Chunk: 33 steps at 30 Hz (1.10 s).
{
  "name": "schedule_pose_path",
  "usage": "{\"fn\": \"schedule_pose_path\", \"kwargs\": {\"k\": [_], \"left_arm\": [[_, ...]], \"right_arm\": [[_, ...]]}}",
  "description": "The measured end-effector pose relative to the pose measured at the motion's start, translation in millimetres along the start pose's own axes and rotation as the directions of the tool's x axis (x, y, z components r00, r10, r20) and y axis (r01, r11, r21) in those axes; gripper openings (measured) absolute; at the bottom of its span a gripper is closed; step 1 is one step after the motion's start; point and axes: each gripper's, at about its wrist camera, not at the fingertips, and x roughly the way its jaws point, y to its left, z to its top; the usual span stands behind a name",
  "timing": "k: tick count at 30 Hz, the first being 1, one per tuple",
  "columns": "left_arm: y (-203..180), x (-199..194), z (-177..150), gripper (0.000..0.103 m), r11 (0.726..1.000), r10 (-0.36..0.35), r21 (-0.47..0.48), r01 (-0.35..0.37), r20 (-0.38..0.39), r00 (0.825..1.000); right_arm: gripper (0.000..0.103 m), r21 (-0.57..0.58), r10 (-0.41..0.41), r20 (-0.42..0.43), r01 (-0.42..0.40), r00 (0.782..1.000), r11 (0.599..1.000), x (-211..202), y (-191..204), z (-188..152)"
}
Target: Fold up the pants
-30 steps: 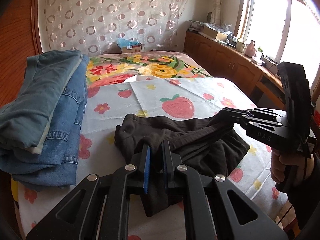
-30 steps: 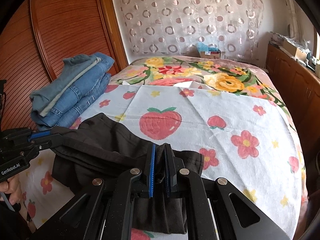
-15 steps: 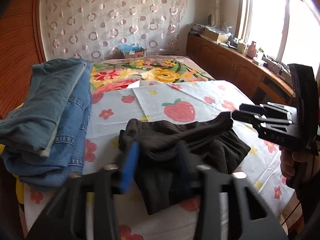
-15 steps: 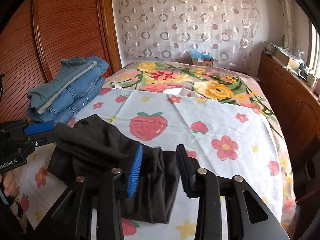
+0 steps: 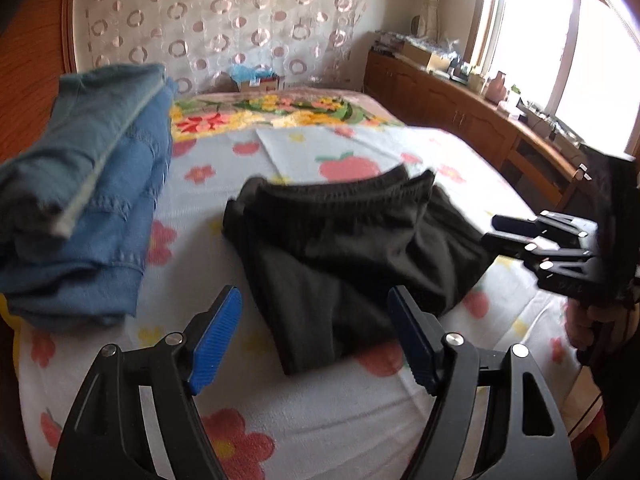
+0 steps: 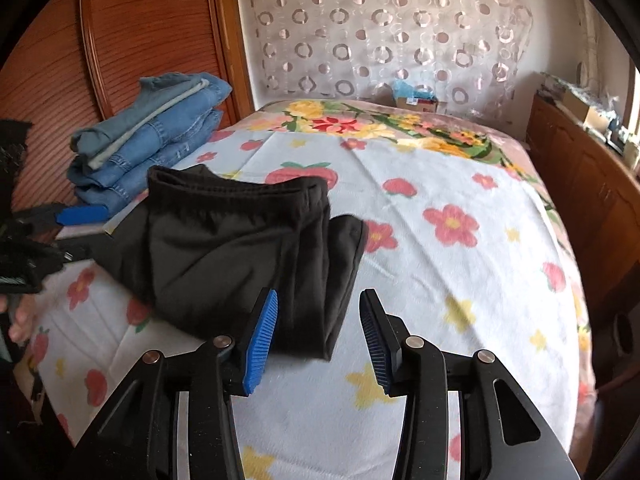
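Now the black pants (image 5: 344,248) lie folded on the strawberry-print sheet (image 6: 460,280), waistband toward the curtain. Both the left gripper (image 5: 316,336) and the right gripper (image 6: 316,336) hang spread wide above the cloth, holding nothing. Folded jeans (image 6: 148,140) are stacked beside the wooden wardrobe (image 6: 132,40).

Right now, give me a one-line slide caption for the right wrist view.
Right gripper open above the folded black pants on the floral bedsheet, stacked jeans beyond, left gripper at frame edge.
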Motion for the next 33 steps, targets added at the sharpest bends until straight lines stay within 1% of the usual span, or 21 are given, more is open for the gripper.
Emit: {"fn": "schedule_pose_path", "kwargs": {"k": [2,4,9,11,13,14,15,17,20,22,23,24,25,26,28,31,33], "left_arm": [[0.5,6.7,-4.6,0.076,1.0,0.019,-0.003,-0.019,-0.023,1.0],[0.4,10.2,-8.4,0.076,1.0,0.017,0.001,-0.017,-0.038,0.999],[-0.6,14.2,-11.5,0.076,1.0,0.023,0.012,-0.022,-0.043,0.999],[1.2,15.3,-12.8,0.076,1.0,0.026,0.009,-0.026,-0.043,0.999],[1.5,17.3,-14.4,0.076,0.999,0.034,0.014,-0.033,-0.048,0.998],[1.7,18.5,-15.1,0.076,0.999,0.043,0.017,-0.042,-0.05,0.998],[1.6,19.8,-15.8,0.076,0.999,0.047,0.019,-0.047,-0.053,0.997],[3.6,20.8,-17.7,0.076,0.999,0.048,0.014,-0.047,-0.048,0.998],[6.3,19.6,-19.2,0.075,0.999,0.044,0.003,-0.044,-0.032,0.999],[7.9,17.4,-19.7,0.063,1.0,0.019,-0.004,-0.019,-0.026,0.999],[8.4,16.6,-19.5,0.061,1.0,0.012,-0.006,-0.012,-0.023,1.0],[8.6,15.2,-20.0,0.056,1.0,0.009,-0.008,-0.009,-0.018,1.0],[8.5,15.0,-20.0,0.047,1.0,0.003,-0.009,-0.003,-0.017,1.0],[8.8,13.8,-20.1,0.043,1.0,-0.007,-0.014,0.007,-0.012,1.0],[8.4,12.5,-19.4,0.028,1.0,-0.019,-0.02,0.019,-0.004,1.0],[4.8,8.2,-18.1,0.019,1.0,-0.016,-0.012,0.016,0.008,1.0],[3.5,4.0,-17.1,0.017,1.0,-0.018,-0.009,0.018,0.015,1.0]], "right_arm": [[0.044,0.0,0.017,-0.015,-0.017,1.0,1.0,-0.1,0.5,-2.9],[0.044,-0.002,0.025,-0.03,-0.025,0.999,1.0,1.5,-0.6,-6.1],[0.044,-0.011,0.01,-0.061,-0.011,0.998,1.0,7.6,-2.0,-3.1],[0.038,-0.017,0.014,-0.07,-0.015,0.997,1.0,9.2,-2.8,-3.3],[0.016,-0.028,0.03,-0.063,-0.032,0.998,0.999,4.7,-1.9,-3.3],[0.012,-0.033,0.028,-0.055,-0.03,0.998,0.999,1.8,-1.9,-3.3],[0.009,-0.037,0.014,-0.042,-0.015,0.999,0.999,-1.9,-1.7,-2.8],[0.008,-0.031,0.008,-0.027,-0.009,1.0,0.999,-4.8,-2.9,-2.8],[0.008,-0.034,0.006,-0.035,-0.007,0.999,0.999,-5.3,-1.8,-7.7],[0.008,-0.035,0.005,-0.045,-0.007,0.999,0.999,-2.5,-0.7,-9.3],[0.008,-0.034,0.005,-0.047,-0.007,0.999,0.999,-1.5,-0.1,-8.8],[0.008,-0.031,0.007,-0.048,-0.008,0.999,0.999,-0.9,-0.4,-8.4],[0.008,-0.028,0.009,-0.046,-0.01,0.999,1.0,-1.2,-0.3,-7.4],[0.008,-0.025,0.012,-0.046,-0.013,0.999,1.0,-1.8,0.0,-7.5],[0.008,-0.026,0.013,-0.047,-0.014,0.999,1.0,-1.8,-0.2,-6.6],[0.008,-0.025,0.021,-0.037,-0.022,0.999,0.999,-6.8,0.6,-5.3],[0.008,-0.03,0.028,-0.021,-0.029,0.999,0.999,-14.5,1.6,-4.6]]}}
